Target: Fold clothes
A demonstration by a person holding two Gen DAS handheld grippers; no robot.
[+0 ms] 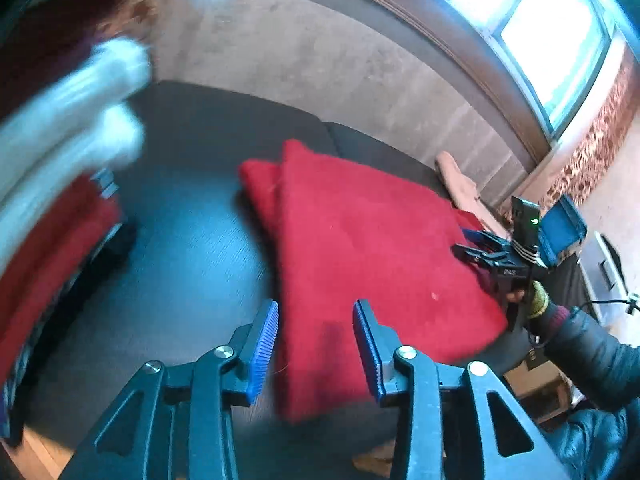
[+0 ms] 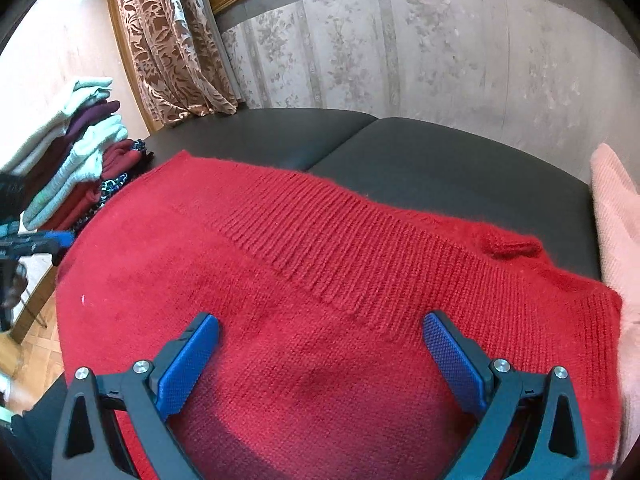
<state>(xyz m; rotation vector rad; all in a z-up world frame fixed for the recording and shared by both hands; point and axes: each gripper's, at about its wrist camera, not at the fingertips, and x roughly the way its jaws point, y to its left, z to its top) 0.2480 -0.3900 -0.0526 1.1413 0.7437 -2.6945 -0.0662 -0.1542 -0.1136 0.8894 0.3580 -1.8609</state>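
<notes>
Red sweater [image 2: 320, 280] is lying flat on the dark table [image 2: 440, 152], partly folded by the look of it. Both grippers are wide open and holding nothing: the right gripper [image 2: 320, 356] hovers right over the knit, probably lining up a grab, and the left gripper [image 1: 316, 344] is off its edge. There's a stack of folded clothes [image 2: 80, 168] to the side, plus something pink [image 2: 616, 240] cut off by the frame. The left view's left side is too blurry to read.

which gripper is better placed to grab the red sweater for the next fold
Right. The right gripper hangs open directly over the red sweater, close to the knit. The left gripper, also open, sits at the sweater's near edge, partly over bare table.
</notes>
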